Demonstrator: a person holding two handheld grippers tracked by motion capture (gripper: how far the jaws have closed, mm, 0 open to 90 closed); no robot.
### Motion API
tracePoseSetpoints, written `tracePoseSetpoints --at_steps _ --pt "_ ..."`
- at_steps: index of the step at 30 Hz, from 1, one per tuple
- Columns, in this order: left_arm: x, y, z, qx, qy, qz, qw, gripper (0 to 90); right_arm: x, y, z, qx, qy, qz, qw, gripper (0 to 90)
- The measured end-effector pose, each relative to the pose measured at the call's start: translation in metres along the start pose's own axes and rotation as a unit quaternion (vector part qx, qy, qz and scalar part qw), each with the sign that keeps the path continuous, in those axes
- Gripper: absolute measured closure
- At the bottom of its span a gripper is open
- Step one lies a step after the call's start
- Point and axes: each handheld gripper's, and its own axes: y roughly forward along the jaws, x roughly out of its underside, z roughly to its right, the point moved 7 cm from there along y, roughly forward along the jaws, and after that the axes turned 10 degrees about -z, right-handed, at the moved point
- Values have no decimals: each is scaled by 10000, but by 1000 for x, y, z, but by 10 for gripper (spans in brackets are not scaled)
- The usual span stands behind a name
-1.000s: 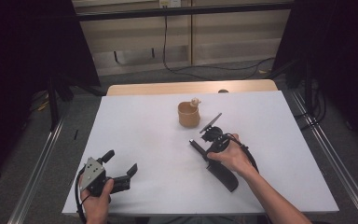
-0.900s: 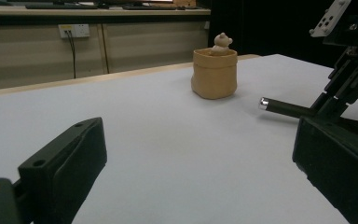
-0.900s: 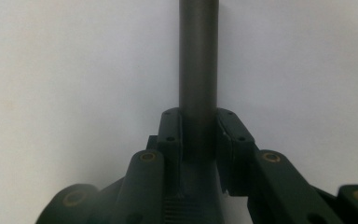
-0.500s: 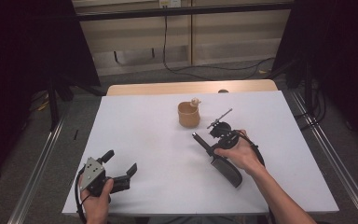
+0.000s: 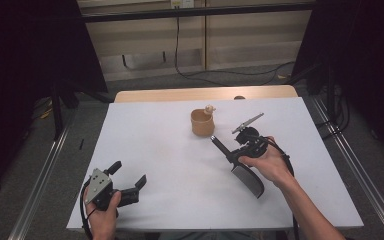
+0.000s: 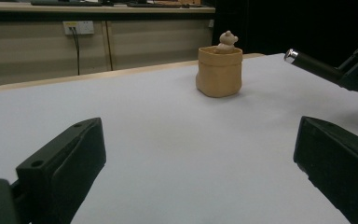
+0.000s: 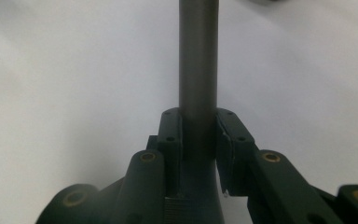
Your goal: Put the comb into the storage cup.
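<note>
Gripping dark spatula (image 5: 240, 165) by handle, right gripper (image 7: 198, 135) jaws clamped on it, right of centre, near tan pot (image 5: 202, 123). Left gripper (image 5: 127, 182) wide, idle, near-left. Keep handle level; approach pot slowly, avoid tipping.

no lettering, label, brand mark, number or sign can be read anywhere in these views: the tan cup (image 5: 202, 123) carries no print, the white surface (image 5: 170, 165) bears no markings, and the wall socket (image 6: 79, 27) behind it is too small and blurred to show any writing.
</note>
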Motion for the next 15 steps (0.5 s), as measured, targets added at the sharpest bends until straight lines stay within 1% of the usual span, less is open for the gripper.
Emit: tracePoseSetpoints --at_steps 6,9,13,14,15 --pt "0 0 1 65 20 -44 10000 24 5 -11 0 -82 -137 336 9993 730" --pt "0 0 1 127 -50 -63 9999 24 7 -16 0 -114 -217 503 9984 729" --pt "-2 0 3 227 -65 -58 9997 24 9 -26 -1 -112 -250 617 9977 730" --pt "-2 1 4 282 -57 -67 9996 24 9 -29 -1 -123 -275 649 9974 730" --pt "-2 1 4 288 -79 -59 9995 24 10 -31 -2 -124 -332 669 9971 730"
